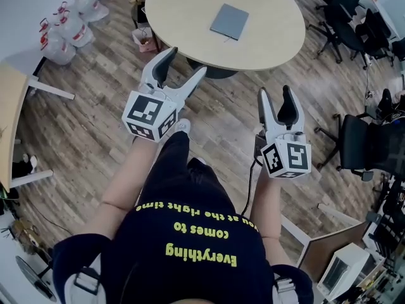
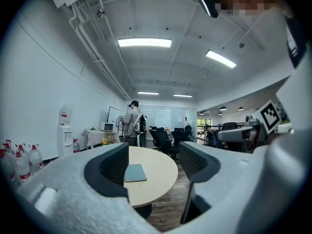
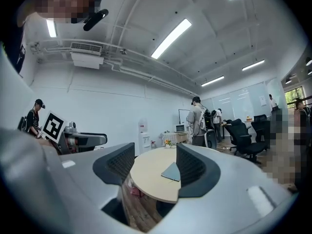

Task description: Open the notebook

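Both tongs stand spread wide with nothing between their pads: the left tongs (image 1: 186, 61) and the right tongs (image 1: 274, 91) are held out level, side by side and apart from each other, in front of the person, whose bare forearms run back to a dark shirt (image 1: 196, 246) with yellow print. Under and ahead of them lies a wood-plank floor (image 1: 228, 109), and beyond that stands a round, pale-topped desk (image 1: 183, 18) on a dark central foot. The notebook (image 1: 230, 21) lies closed and flat on this desk, a grey cover set toward the far right of the top in the head view, well apart from both tongs and touched by neither. In the left gripper view it shows in the gap between the jaws, close to the left jaw; in the right gripper view its right part is hidden behind the right jaw. Around the desk, black office chairs (image 1: 345, 18) stand at the right, clear water jugs (image 1: 66, 24) are bunched by the white wall at the left, and a second pale desk (image 1: 12, 106) edges in there. Farther off, a water dispenser (image 2: 65, 133) stands by the wall, a standing person (image 2: 131, 123) faces away, and strip lights (image 2: 144, 43) run along the white ceiling.
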Motion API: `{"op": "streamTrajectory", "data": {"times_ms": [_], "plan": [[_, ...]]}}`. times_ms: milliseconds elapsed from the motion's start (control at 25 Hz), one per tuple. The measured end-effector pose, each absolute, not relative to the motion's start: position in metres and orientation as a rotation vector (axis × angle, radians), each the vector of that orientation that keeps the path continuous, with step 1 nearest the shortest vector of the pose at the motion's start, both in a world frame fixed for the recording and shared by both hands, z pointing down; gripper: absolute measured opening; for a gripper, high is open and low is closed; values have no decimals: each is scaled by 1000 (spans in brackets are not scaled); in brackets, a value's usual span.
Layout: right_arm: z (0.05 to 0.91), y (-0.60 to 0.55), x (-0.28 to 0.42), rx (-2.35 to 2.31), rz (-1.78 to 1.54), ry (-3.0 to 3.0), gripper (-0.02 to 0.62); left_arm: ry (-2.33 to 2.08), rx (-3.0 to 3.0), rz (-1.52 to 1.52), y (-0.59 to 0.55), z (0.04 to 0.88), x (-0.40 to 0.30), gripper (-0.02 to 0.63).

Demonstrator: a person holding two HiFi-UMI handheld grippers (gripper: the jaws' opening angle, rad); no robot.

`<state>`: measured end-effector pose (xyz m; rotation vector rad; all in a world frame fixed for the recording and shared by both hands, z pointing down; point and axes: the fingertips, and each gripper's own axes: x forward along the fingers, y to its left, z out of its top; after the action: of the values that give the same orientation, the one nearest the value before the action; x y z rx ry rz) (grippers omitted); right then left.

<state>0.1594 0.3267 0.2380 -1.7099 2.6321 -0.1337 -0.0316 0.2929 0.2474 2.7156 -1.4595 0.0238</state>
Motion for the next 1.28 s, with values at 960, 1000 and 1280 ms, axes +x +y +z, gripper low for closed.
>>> {"op": "streamTrajectory", "data": {"times_ms": [960,1000,1280], "plan": [[230,137,94,-1939,27,2544,270,-1260,2804,23,78,255,-87,345],[233,136,93,-1945,7,2543,270,-1255,2800,28,75,258,-88,345],[251,119,108,-1987,-61,2556,268,-1257,2755,45,55,274,-85,345]]}}
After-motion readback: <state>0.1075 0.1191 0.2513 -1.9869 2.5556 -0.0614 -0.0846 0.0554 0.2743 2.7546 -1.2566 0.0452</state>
